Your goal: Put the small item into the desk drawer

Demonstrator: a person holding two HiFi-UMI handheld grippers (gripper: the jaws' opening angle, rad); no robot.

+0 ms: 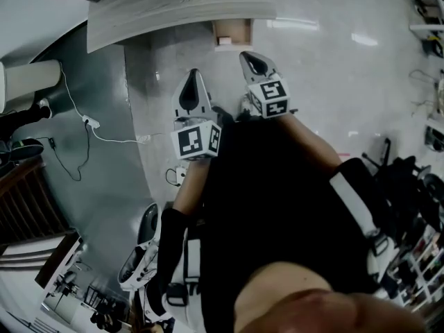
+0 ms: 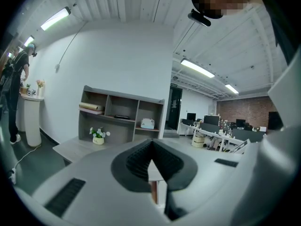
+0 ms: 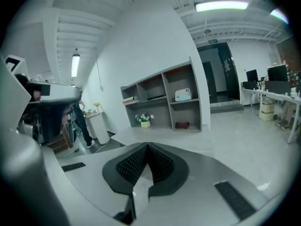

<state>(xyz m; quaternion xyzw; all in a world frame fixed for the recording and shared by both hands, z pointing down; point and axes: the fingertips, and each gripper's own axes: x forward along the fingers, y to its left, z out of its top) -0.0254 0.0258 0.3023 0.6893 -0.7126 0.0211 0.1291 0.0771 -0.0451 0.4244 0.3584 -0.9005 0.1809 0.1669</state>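
In the head view I hold both grippers in front of my body, pointing at a grey wooden desk (image 1: 180, 9) ahead. My left gripper (image 1: 195, 73) and my right gripper (image 1: 246, 54) hang over the pale floor, short of the desk's edge. Each has its jaws together with nothing between them. That is also how the left gripper (image 2: 151, 147) and the right gripper (image 3: 146, 147) appear in their own views. A small wooden compartment (image 1: 232, 32) shows under the desk's front edge; I cannot tell whether it is the drawer. No small item is identifiable.
A grey shelf unit (image 2: 122, 114) and a small flower pot (image 2: 98, 136) stand on the desk. A white cable with a power strip (image 1: 90, 122) lies on the floor at left, near a white pedestal (image 1: 31, 78) and a person (image 2: 16, 79). Office desks (image 2: 211, 133) stand far right.
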